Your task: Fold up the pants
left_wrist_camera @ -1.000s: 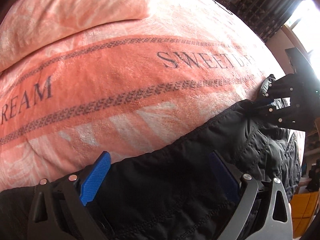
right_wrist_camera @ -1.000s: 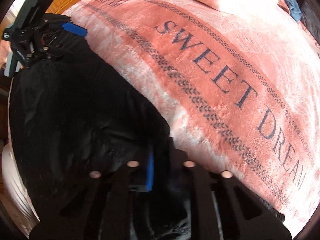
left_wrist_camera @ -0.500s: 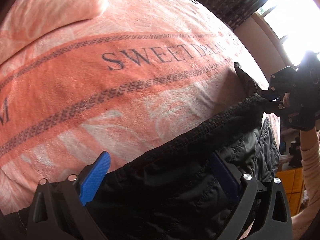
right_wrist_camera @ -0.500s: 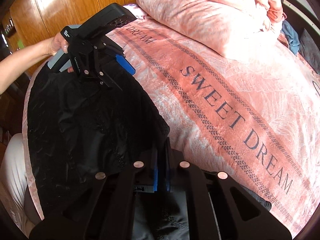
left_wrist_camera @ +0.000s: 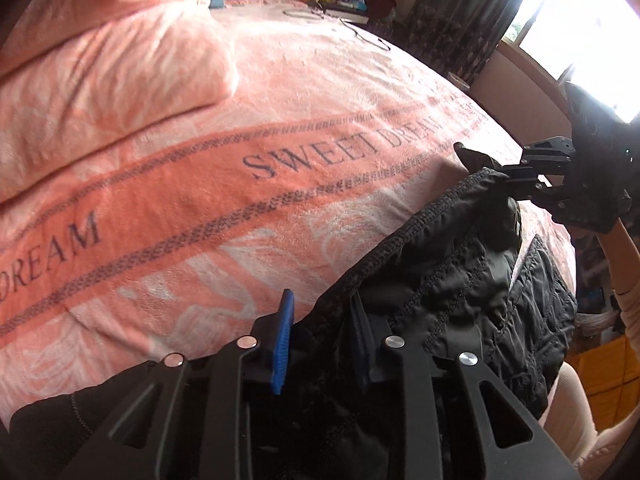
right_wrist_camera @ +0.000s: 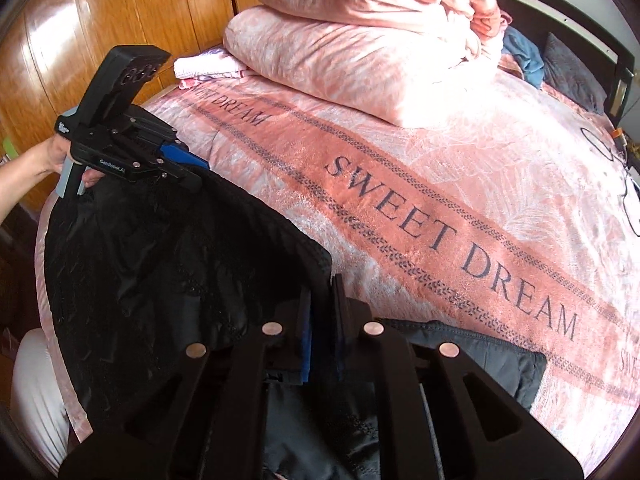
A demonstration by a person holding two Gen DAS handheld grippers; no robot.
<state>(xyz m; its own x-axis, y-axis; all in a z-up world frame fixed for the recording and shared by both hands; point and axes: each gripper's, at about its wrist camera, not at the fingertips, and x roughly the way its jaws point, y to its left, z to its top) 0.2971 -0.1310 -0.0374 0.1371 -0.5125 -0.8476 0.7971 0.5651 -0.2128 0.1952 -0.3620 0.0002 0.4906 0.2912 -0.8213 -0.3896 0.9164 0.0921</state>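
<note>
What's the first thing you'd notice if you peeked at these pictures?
The big pink fleece blanket printed with SWEET DREAM, covering the whole bed. Along its near edge hang the black quilted pants, pinched at one end by the left hand-held gripper and at the other by the right hand-held gripper. Puffy pink pillows are stacked behind.

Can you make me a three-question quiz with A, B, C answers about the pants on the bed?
1. Where do the black quilted pants lie?
A. on the pink plush blanket
B. on a chair
C. in a basket

2. What colour are the letters on the blanket?
A. yellow
B. dark blue-grey
C. white

3. What is the right gripper doing?
A. hanging open
B. lying flat on the blanket
C. pinching the pants

Answers: 1 A, blanket shows around the pants. 2 B, SWEET DREAM reads dark. 3 C, fabric sits between its closed fingers; the left gripper also clamps the hem.
</note>
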